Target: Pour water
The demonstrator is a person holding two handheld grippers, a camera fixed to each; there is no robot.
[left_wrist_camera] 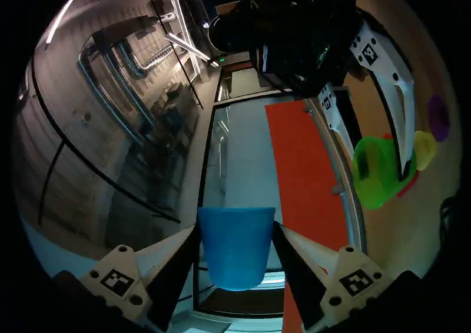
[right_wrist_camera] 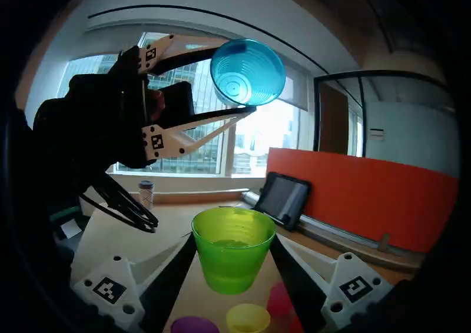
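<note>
> Left gripper (left_wrist_camera: 235,230)?
>> Raised high, tipped sideways, clamped tight on blue cup (left_wrist_camera: 235,253).
> Right gripper (right_wrist_camera: 234,239)?
>> Low over the table (right_wrist_camera: 112,239), level, pinching upright green cup (right_wrist_camera: 232,262), water inside.

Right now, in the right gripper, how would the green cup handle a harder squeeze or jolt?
The green cup looks thin, translucent plastic, so it probably flexes when squeezed. Its smooth taper might slip in the right gripper. Some liquid seems visible inside, so jolts may slosh.

Bright windows (right_wrist_camera: 259,139), orange partition (right_wrist_camera: 377,192), wooden desk (right_wrist_camera: 118,239).
</note>
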